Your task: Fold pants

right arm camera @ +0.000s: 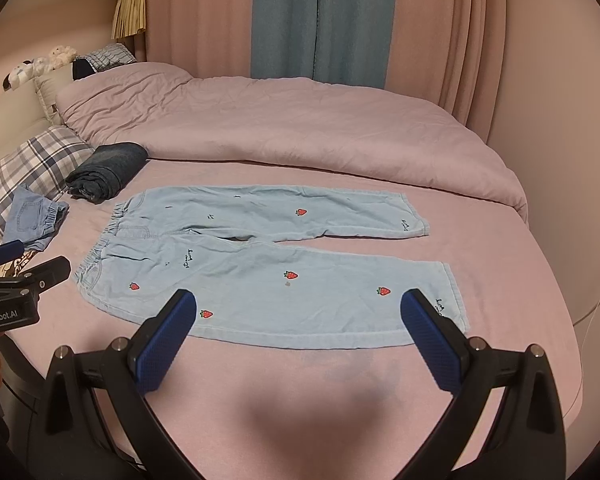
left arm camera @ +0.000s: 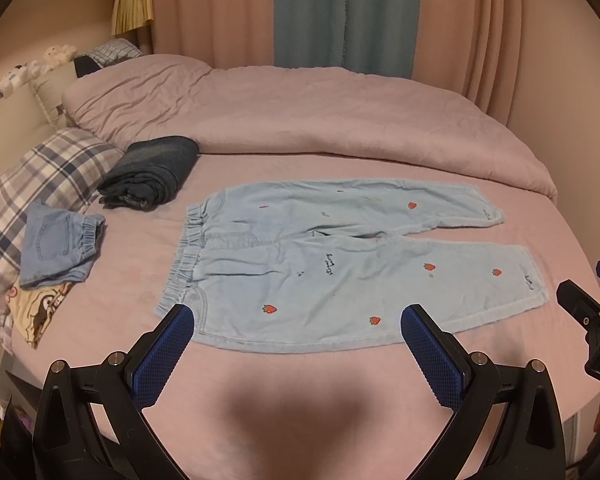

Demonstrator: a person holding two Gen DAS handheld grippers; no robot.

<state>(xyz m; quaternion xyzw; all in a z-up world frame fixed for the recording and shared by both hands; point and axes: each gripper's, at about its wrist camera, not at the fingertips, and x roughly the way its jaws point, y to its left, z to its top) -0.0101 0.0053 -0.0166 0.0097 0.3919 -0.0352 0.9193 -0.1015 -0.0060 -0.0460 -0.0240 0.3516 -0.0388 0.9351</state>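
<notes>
A: Where are the pants lying?

B: The light-blue strawberry-print pants (left arm camera: 332, 264) are spread flat on the pink bedsheet (left arm camera: 300, 380), waistband to the left and both legs running out to the right. The two legs part slightly at the crotch. The near leg's lower hem edge lies closest to both cameras.

A: And the left gripper (left arm camera: 298, 322)?

B: Its blue-padded fingers (left arm camera: 168, 344) are spread wide and hold nothing. It hangs over the near edge of the pants, with one fingertip in line with the waistband corner and the other further along the near leg. Whether it touches the cloth cannot be told.

A: The right gripper (right arm camera: 298, 306)?

B: Also spread wide and empty, over the near leg toward the cuff end. Its right finger overlaps the cuff corner in its own view.

A: What else is on the bed?

B: A folded dark denim garment (left arm camera: 152, 172) lies beyond the waistband, apart from the pants. A small light-blue denim piece (left arm camera: 56, 244) lies against the plaid pillow (left arm camera: 40, 176) on the left. A rumpled pink duvet (left arm camera: 320, 120) covers the far half, with pink and teal curtains (right arm camera: 324, 20) behind it.
</notes>
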